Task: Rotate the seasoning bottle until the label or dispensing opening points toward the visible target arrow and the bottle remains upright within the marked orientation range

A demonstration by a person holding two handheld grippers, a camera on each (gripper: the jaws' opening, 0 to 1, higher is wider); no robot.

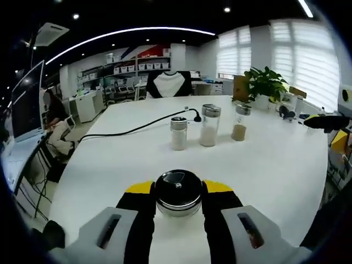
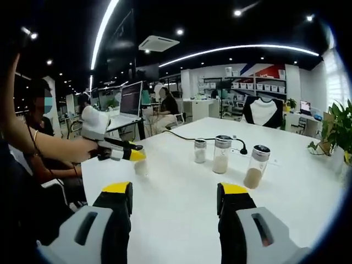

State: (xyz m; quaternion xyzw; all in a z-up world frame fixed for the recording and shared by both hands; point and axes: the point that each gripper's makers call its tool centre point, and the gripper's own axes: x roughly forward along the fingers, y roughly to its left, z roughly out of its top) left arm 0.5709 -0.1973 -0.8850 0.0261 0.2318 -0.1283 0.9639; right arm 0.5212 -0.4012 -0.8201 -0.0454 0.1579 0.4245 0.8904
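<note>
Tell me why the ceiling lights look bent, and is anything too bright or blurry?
Left gripper view: fisheye bends the ceiling light strip into an arc; the window blinds glare white; the bottle between the left tongs reflects highlights on its lid. Right gripper view: the light strip curves likewise; the white table looks evenly lit, and the room's far end is soft.

Bright, even light falls from curved white ceiling light strips (image 1: 126,34) and small round spotlights toward twelve o'clock. Daylight glares through the white slatted window blinds (image 1: 308,60) at two o'clock. The glossy white table (image 1: 264,165) shows soft, faint shadows. Fisheye bending warps the edges; the centres stay sharp.
</note>
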